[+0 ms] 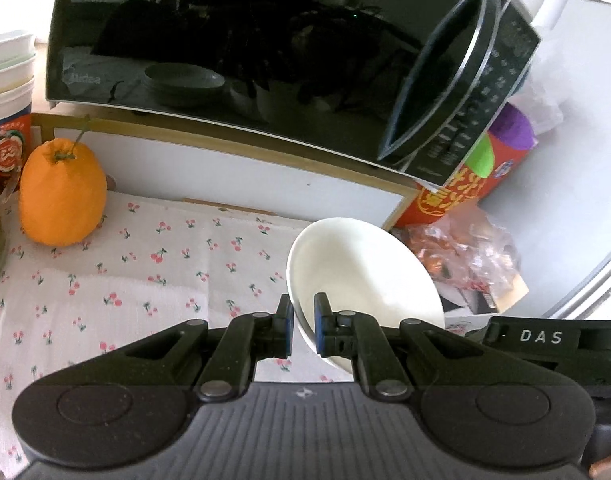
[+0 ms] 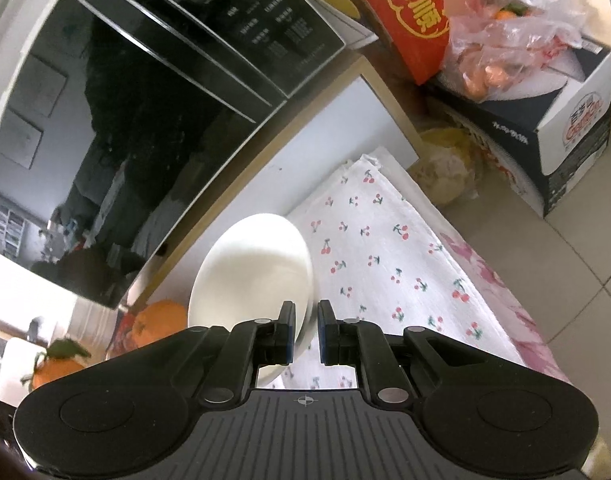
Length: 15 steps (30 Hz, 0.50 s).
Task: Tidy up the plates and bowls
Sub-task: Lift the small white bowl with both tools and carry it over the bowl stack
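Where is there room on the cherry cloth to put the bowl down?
The cloth is bare across its middle, between the orange and the bowl, in front of the microwave. In the right wrist view it is also bare from the bowl toward the cloth's edge. It is crowded by the plastic bag and box.

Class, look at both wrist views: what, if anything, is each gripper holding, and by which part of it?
The left gripper is shut on a white bowl, pinching its rim. The right gripper is also shut on the rim of a white bowl. Whether it is the same bowl cannot be told.
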Motion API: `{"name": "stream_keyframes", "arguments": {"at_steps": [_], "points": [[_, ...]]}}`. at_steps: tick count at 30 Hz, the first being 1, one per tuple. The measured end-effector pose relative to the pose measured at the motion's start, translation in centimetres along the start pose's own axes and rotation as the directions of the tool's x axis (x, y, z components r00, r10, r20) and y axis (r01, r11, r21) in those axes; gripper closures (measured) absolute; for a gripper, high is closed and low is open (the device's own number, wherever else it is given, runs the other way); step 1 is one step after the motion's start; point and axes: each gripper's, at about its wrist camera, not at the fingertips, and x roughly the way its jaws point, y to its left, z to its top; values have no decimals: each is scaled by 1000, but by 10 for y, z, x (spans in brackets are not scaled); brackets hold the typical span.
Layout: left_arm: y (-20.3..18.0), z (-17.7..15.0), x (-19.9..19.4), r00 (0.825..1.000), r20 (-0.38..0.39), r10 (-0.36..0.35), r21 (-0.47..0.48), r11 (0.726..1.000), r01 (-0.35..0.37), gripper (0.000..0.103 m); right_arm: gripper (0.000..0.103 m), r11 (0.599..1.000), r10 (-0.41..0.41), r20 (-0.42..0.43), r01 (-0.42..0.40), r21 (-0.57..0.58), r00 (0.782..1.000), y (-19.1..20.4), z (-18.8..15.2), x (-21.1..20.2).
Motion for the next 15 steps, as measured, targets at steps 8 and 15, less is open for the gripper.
{"name": "stream_keyframes", "arguments": {"at_steps": [8, 15], "points": [[-10, -17, -38, 1000, 10, -20, -1, 1000, 20, 94, 91, 999, -30, 3, 30, -31, 1000, 8, -16, -40], [-15, -42, -69, 999, 22, -44, 28, 999, 43, 93, 91, 998, -43, -6, 42, -53, 999, 9, -39, -72]]}}
